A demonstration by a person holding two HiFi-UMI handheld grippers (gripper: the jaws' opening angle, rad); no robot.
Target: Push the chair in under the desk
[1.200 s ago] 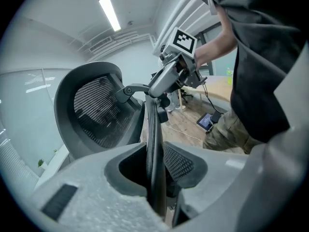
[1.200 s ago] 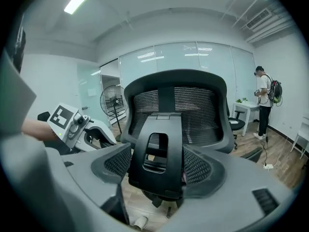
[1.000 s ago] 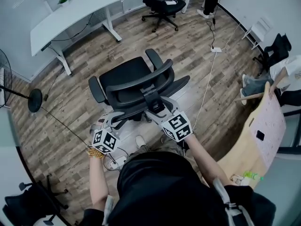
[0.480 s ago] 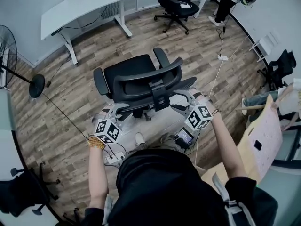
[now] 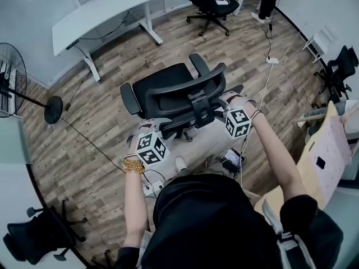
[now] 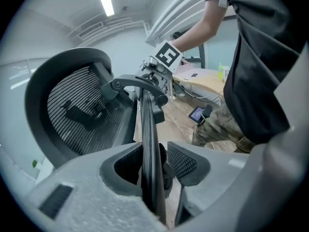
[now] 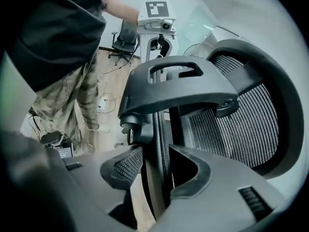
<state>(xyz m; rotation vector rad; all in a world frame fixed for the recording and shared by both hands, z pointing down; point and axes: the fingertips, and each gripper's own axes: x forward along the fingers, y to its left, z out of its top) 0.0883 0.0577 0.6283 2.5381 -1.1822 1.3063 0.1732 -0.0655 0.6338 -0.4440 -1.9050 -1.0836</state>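
The black mesh-backed office chair (image 5: pixel 168 88) stands mid-floor, its seat facing the white desk (image 5: pixel 106 10) at the far left. I stand behind it. My left gripper (image 5: pixel 150 125) is at the backrest's left edge. In the left gripper view the backrest rim (image 6: pixel 148 129) runs between the jaws of that gripper (image 6: pixel 154 163), which have just been opening, with a slim gap at the right pad (image 6: pixel 186 161). My right gripper (image 5: pixel 227 100) is at the right edge. Its jaws (image 7: pixel 155 166) have just been closing and the pads sit against the rim (image 7: pixel 161 139).
A standing fan (image 5: pixel 14 86) and its round base (image 5: pixel 53 110) are at the left. A second black chair (image 5: pixel 210 1) stands at the back. A white cable (image 5: pixel 263 88) crosses the wooden floor on the right, and a power strip (image 5: pixel 152 188) lies by my feet.
The right gripper has left the middle of the backrest, rolled over and come down onto its right edge. The left gripper has stayed at the left edge.
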